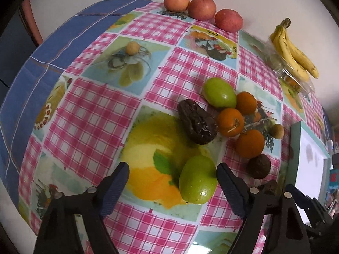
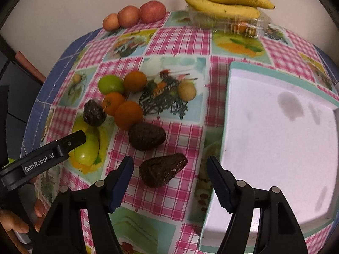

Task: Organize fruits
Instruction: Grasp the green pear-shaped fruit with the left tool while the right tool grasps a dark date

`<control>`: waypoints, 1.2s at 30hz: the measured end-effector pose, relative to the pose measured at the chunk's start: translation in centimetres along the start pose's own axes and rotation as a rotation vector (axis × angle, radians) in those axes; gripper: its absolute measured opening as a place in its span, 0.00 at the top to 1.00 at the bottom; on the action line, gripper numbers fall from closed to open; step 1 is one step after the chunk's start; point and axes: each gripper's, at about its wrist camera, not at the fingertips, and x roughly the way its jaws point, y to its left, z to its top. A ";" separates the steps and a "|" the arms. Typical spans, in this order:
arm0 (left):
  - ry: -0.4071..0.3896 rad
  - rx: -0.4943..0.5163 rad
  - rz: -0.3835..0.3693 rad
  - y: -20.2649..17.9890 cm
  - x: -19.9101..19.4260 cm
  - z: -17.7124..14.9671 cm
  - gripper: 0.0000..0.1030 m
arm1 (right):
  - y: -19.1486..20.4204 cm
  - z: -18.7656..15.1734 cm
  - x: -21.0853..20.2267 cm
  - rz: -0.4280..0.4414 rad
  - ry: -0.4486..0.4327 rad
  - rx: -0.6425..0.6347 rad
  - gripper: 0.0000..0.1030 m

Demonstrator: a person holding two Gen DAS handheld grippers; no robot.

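My left gripper (image 1: pixel 172 174) is open over the table, with a green fruit (image 1: pixel 198 180) lying between its fingers, close to the right finger. My right gripper (image 2: pixel 169 170) is open around a dark avocado (image 2: pixel 162 172) on the cloth. Another dark avocado (image 2: pixel 146 135) lies just beyond it, and a third (image 1: pixel 197 124) sits by three oranges (image 1: pixel 230 122) and a second green fruit (image 1: pixel 220 92). A white tray (image 2: pixel 275 127) with a teal rim lies right of the right gripper. The left gripper's finger (image 2: pixel 70 144) shows beside the green fruit (image 2: pixel 88 149) in the right wrist view.
Three red apples (image 1: pixel 202 8) line the table's far edge. Bananas (image 2: pixel 224 0) rest on a clear plastic box (image 2: pixel 243 24) at the back. Two small tan round fruits (image 1: pixel 132 48) (image 2: pixel 186 91) lie apart. A checked pink cloth (image 1: pixel 89 114) covers the table, blue cloth at its left edge.
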 end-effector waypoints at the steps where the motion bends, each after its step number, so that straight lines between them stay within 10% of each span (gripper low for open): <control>1: 0.004 0.004 -0.003 -0.1 0.1 0.0 0.17 | 0.1 -0.1 0.1 -0.002 0.004 -0.005 0.30; 21: -0.084 -0.170 -0.009 4.1 -1.4 0.5 0.27 | 0.1 -0.3 0.7 0.009 0.020 -0.004 0.46; 29: -0.011 -0.090 -0.022 2.2 0.0 0.2 0.27 | 0.2 -0.5 1.0 0.009 0.026 -0.007 0.46; 36: 0.030 -0.127 -0.104 2.3 0.7 -0.1 0.57 | 0.2 -0.6 1.0 0.008 0.022 -0.007 0.46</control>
